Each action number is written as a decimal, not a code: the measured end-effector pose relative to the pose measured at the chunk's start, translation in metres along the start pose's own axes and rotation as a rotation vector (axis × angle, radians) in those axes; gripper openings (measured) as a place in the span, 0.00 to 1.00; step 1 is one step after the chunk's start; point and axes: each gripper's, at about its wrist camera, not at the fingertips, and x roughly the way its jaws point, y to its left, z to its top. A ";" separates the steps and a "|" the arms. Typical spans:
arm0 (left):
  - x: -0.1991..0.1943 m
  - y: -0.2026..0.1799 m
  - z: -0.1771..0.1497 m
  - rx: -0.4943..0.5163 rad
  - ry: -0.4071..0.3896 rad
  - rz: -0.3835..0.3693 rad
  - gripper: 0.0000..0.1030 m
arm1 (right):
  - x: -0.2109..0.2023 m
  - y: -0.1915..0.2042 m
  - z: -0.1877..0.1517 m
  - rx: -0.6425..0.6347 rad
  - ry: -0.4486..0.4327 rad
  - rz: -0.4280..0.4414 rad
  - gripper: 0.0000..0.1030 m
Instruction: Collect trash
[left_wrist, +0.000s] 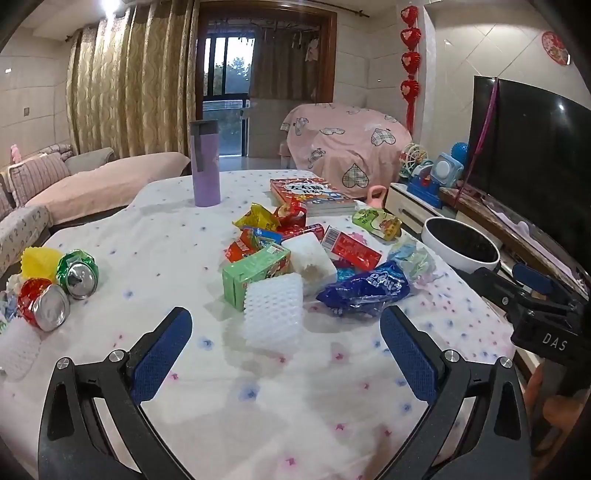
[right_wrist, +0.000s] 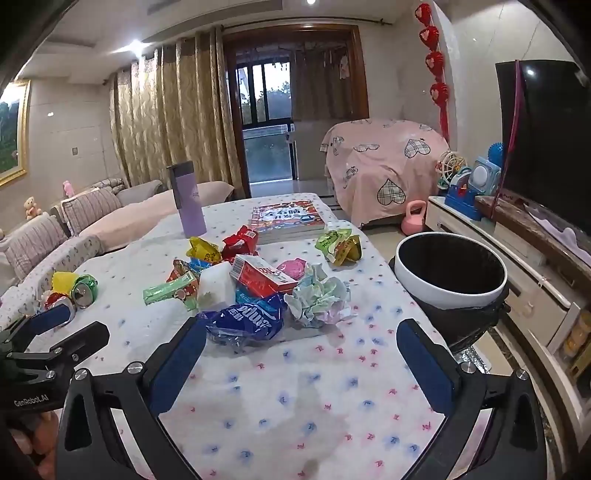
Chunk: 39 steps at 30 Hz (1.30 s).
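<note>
Trash lies piled mid-table: a white foam net (left_wrist: 272, 314), a green carton (left_wrist: 255, 271), a white foam block (left_wrist: 312, 258), a blue wrapper (left_wrist: 365, 291) (right_wrist: 245, 319), a red box (left_wrist: 351, 246) (right_wrist: 264, 277), crumpled paper (right_wrist: 319, 295) and bright snack wrappers (left_wrist: 258, 218). Crushed cans (left_wrist: 77, 273) lie at the left. A white-rimmed bin (right_wrist: 448, 277) (left_wrist: 460, 245) stands off the table's right edge. My left gripper (left_wrist: 286, 332) is open and empty, just before the foam net. My right gripper (right_wrist: 301, 345) is open and empty, just before the blue wrapper.
A purple tumbler (left_wrist: 205, 162) and a stack of books (left_wrist: 310, 194) stand at the table's far side. A sofa (left_wrist: 92, 184) runs along the left. A TV (left_wrist: 532, 147) on a low cabinet and toys are on the right. A pink kettlebell (right_wrist: 415, 218) sits on the floor.
</note>
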 end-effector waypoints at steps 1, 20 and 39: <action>-0.001 0.000 0.001 0.000 0.000 0.001 1.00 | 0.000 -0.001 0.000 0.001 0.002 0.001 1.00; 0.000 -0.001 0.001 0.006 -0.001 0.013 1.00 | 0.000 -0.003 0.000 0.014 -0.005 0.028 1.00; 0.000 -0.002 0.001 0.008 -0.004 0.013 1.00 | -0.001 0.000 0.000 0.016 -0.017 0.054 1.00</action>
